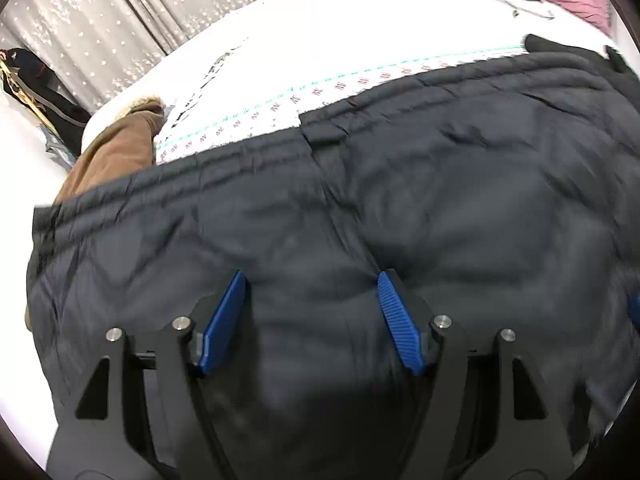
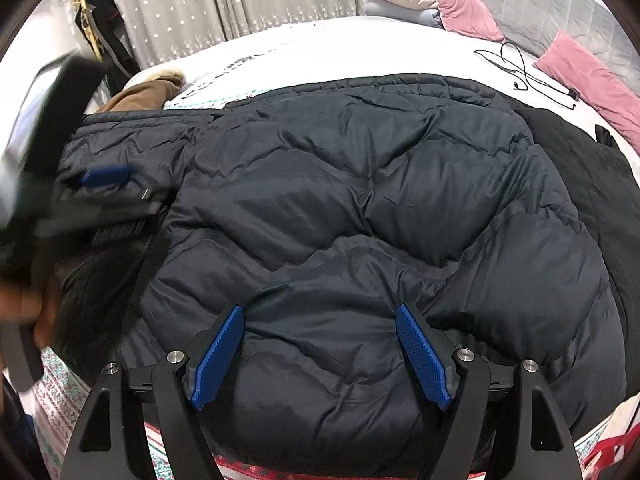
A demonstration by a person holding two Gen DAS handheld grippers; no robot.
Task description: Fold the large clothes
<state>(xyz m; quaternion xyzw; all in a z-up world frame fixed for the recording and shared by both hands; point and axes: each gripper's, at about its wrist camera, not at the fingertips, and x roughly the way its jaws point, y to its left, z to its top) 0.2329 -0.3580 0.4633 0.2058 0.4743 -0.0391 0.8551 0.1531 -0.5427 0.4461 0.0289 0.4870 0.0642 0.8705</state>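
- right claw (image 2: 318, 354) and left claw (image 1: 310, 320): blue pads spread apart, nothing pinched, both over the dark puffer jacket (image 2: 360, 220)
- jacket: looks light, soft, bulky, with a slick shell likely to slip; best pinched at a stitched hem or a quilt seam
- lies flat on the bed (image 2: 328, 40); long axis seems to run left-right, ribbed band along its far edge in the left view
- brown coat (image 2: 136, 96) beyond, far left

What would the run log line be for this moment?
left gripper: open, empty | right gripper: open, empty | dark puffer jacket: lying on bed
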